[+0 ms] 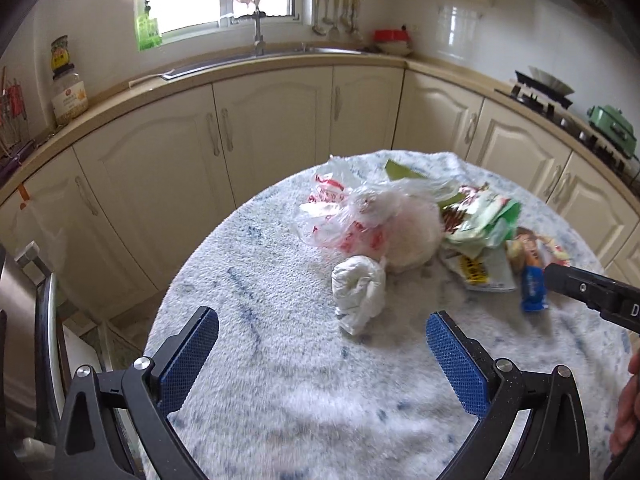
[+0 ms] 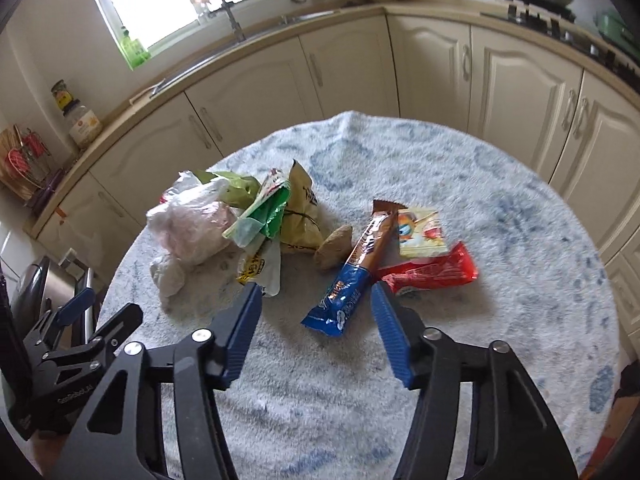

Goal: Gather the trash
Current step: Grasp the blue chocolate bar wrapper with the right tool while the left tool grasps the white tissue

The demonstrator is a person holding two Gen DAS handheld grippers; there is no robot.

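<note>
Right wrist view: your right claw [image 2: 316, 300] gapes, empty, over a blue-brown wrapper [image 2: 348, 276] on the bench [image 2: 500, 240]; beside the wrapper, a clear bag [image 2: 192, 228] holds pink-white stuff. Left claw [image 1: 322, 336] gapes, empty.

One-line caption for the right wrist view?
Open right gripper poised over a blue-and-brown snack wrapper amid trash on a fluffy round table.

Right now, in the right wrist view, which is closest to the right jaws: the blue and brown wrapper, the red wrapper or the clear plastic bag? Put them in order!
From the right gripper:
1. Blue and brown wrapper, lying right between the open jaws.
2. Red wrapper, just beyond the right-hand jaw.
3. Clear plastic bag, far off to the left in the pile.
</note>
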